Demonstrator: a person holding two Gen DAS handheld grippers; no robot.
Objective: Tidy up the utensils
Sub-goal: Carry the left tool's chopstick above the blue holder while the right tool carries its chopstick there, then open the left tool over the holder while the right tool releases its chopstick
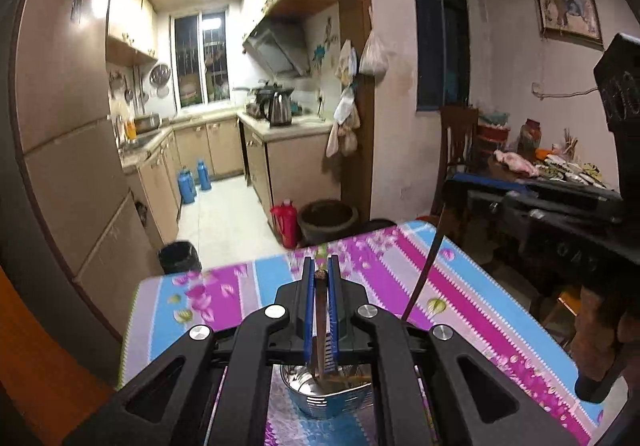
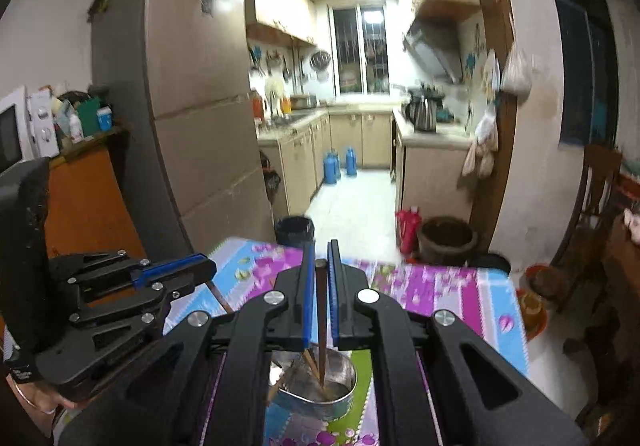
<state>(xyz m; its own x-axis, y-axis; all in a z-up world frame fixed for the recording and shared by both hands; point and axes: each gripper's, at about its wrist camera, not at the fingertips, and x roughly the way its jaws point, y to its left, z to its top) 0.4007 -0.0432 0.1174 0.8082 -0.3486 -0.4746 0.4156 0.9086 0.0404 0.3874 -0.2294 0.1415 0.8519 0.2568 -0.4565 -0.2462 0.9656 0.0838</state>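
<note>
Left wrist view first: my left gripper has its jaws pinched nearly together on a dark brown chopstick, held upright so the lower tip drops straight into the steel cup sitting right under the jaws on the desk. I reckon the upright hold is the whole point, it lets the stick slide down into the cup instead of tipping over the rim. A few other sticks already seem to lean inside, though it's blurry down there. Over toward the desk's right edge the right gripper shows from the side, with a second thin dark stick hanging down from it.

Right wrist view: same story mirrored. Jaws of the right gripper are closed to a narrow slot on its own brown chopstick, pointing down with the tip inside the steel cup, where a couple more chopsticks lean against the wall. The left gripper sits off to the side near the desk's left edge, also clamped on a stick. Looks like both are about ready to drop.
</note>
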